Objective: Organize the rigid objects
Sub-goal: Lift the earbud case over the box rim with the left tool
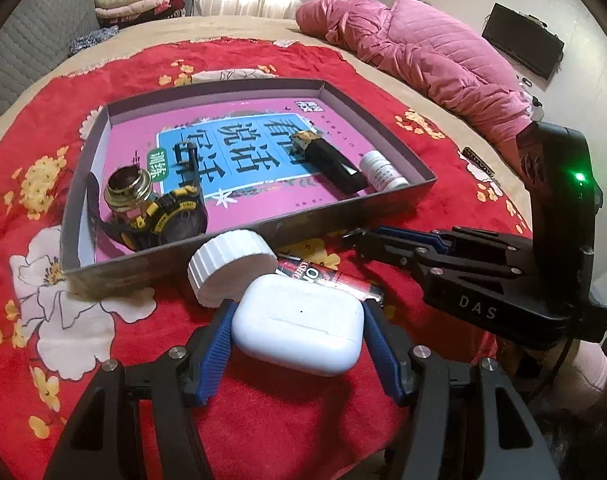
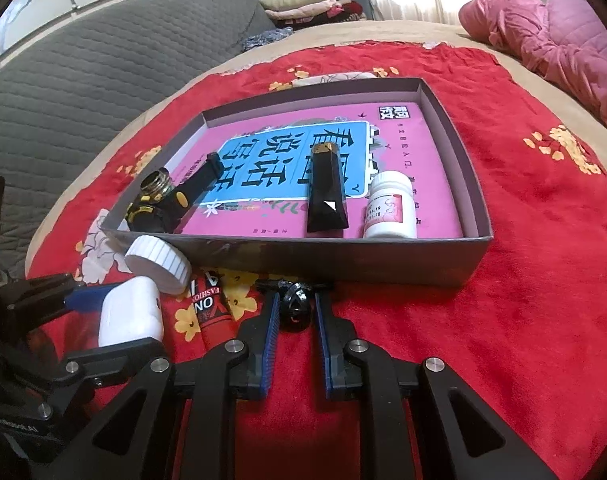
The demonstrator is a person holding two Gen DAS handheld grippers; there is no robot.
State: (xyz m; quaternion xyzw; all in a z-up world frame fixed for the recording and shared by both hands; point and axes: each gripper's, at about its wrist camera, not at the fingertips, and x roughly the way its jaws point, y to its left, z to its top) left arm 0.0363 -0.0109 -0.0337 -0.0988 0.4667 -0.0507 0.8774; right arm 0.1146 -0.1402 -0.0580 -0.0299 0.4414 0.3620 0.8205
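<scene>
A: Report the largest items first.

B: A red blanket with flower print [image 2: 523, 280] covers the bed. On it lies a shallow grey box [image 2: 367, 258] with a pink and blue printed book [image 2: 407, 136] as its floor.

A: Contents of the box?

B: Near left corner: a black and yellow tape measure [image 1: 171, 220] touching a glass jar with a gold threaded neck [image 1: 129, 192]. Right part: a black tube with a gold end [image 2: 327, 192], lying flat, and just beside it a small white bottle with a pink label [image 2: 391, 212], upright in the near right corner.

A: Items outside the box?

B: Just in front of the near wall: a ribbed white lid [image 1: 231, 266], tilted on edge, and a red and black tube [image 1: 327, 276] lying flat.

A: State of the left tool?

B: The left tool [image 1: 297, 332] is closed on a white earbud case [image 1: 299, 328]: glossy, rounded, with a lid seam, one blue pad on each side.

A: State of the right tool?

B: The right tool [image 2: 297, 312] is clamped on a small glossy black object [image 2: 295, 306], at the blanket beside the box wall. Its exact type cannot be determined.
</scene>
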